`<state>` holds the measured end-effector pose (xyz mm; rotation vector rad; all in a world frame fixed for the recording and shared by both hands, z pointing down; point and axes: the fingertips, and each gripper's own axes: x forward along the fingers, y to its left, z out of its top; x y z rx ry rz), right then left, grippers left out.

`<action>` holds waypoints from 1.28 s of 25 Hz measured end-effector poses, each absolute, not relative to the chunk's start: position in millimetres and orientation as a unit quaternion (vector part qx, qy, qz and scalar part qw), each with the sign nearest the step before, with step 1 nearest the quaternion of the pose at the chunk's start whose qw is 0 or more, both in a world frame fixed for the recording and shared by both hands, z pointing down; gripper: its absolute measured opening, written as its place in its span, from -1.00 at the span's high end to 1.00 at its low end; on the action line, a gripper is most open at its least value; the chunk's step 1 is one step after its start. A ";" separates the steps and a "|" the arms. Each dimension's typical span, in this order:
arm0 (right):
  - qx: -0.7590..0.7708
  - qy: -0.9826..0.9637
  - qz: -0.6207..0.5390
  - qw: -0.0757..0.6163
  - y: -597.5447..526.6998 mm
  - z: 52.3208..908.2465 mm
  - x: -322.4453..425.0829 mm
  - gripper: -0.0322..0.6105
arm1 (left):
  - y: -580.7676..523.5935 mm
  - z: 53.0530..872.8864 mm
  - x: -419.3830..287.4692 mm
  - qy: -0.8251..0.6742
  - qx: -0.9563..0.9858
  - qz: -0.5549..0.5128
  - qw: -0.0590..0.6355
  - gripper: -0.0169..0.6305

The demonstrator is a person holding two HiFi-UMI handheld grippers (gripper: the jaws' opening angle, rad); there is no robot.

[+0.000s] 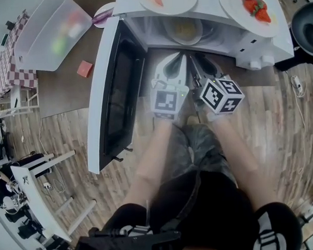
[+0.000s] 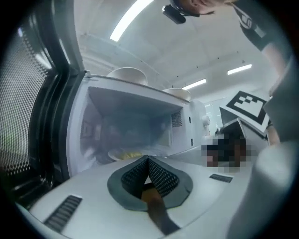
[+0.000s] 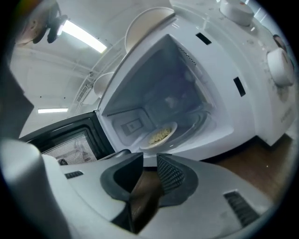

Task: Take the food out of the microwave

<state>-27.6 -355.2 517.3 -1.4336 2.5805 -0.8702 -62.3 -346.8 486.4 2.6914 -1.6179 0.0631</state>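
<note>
- Microwave (image 1: 208, 5): white countertop unit, upright on the tabletop, with round knobs on the panel at the right of its front.
- Door (image 1: 116, 92): wide open, swung out on the left-hand hinge; white frame, dark window with fine mesh.
- Cavity (image 3: 177, 84): white walls, lit, open to the front.
- Turntable (image 3: 198, 122): clear glass, flat on the cavity floor.
- Dish (image 3: 159, 135): shallow, white, round, upright on the turntable inside the cavity.
- Food (image 3: 160, 134): small pale yellow pieces heaped in the middle of the dish; kind cannot be told.
</note>
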 end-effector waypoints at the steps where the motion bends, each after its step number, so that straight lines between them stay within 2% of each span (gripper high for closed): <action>1: -0.464 0.834 -0.296 0.037 -356.6 518.1 -27.7 0.60 | -348.0 486.8 -61.5 -0.516 0.856 0.041 -0.013 0.95; 9: -0.441 0.812 -0.375 0.079 -368.0 516.6 -31.5 0.60 | -359.2 495.3 -68.1 -0.516 0.845 0.128 -0.064 0.95; 17: -0.418 0.788 -0.439 0.105 -375.5 511.9 -44.8 0.60 | -359.4 497.0 -72.0 -0.522 0.842 0.124 -0.055 0.95; 20: -0.413 0.785 -0.449 0.108 -377.6 510.8 -47.6 0.53 | -358.4 496.8 -74.7 -0.526 0.841 0.116 -0.049 0.95; 32: -0.408 0.712 -0.542 0.178 -389.4 516.1 -47.5 0.53 | -358.1 488.4 -90.2 -0.540 0.835 0.093 -0.043 0.95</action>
